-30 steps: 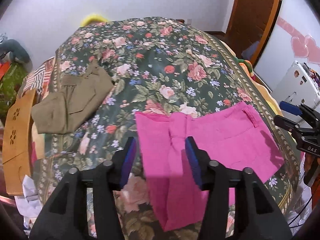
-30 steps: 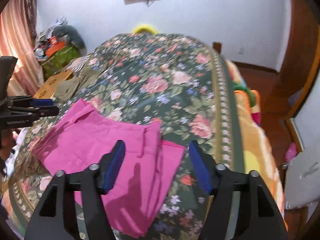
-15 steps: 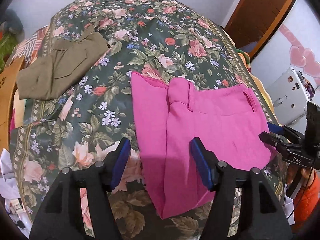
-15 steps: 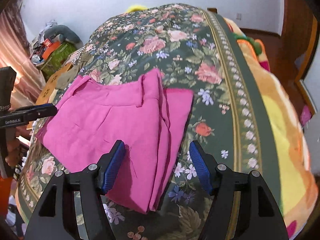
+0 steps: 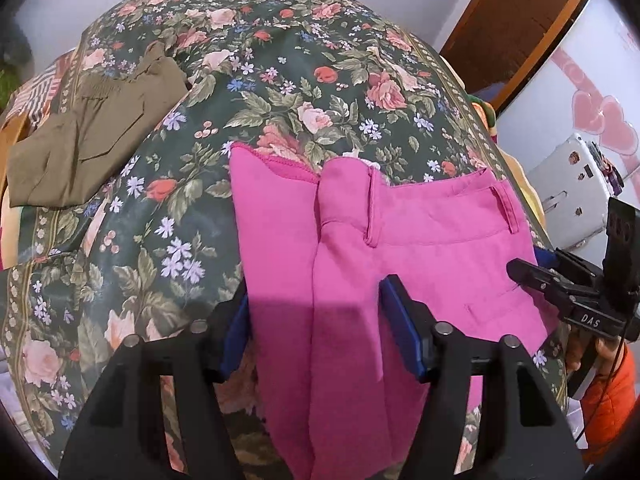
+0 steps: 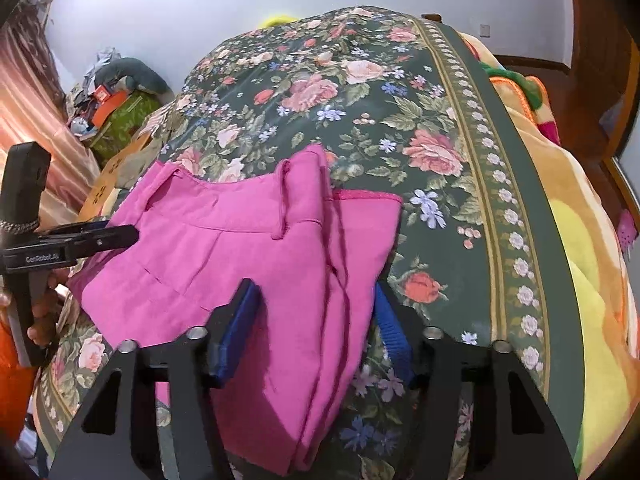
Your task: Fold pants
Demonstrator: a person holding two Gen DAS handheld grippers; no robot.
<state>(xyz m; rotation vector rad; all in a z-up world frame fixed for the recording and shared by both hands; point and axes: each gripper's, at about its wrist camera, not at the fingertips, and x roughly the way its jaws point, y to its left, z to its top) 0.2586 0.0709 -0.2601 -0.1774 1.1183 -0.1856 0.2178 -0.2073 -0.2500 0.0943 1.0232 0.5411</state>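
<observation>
Pink pants lie partly folded on the floral bedspread, waistband away from me; they also show in the right wrist view. My left gripper is open, its blue pads straddling the folded leg layers at the pants' left side. My right gripper is open, straddling the stacked edges at the pants' right side. Each gripper shows in the other's view, the right one and the left one, at the pants' edge.
Folded olive-brown pants lie at the bed's far left. A wooden board and clutter stand beside the bed. An orange-yellow blanket hangs off the other side. A white appliance stands by the wall.
Both grippers have moved down and forward toward the pink pants, so the fabric now lies between each pair of open fingers. The pants have not shifted.
</observation>
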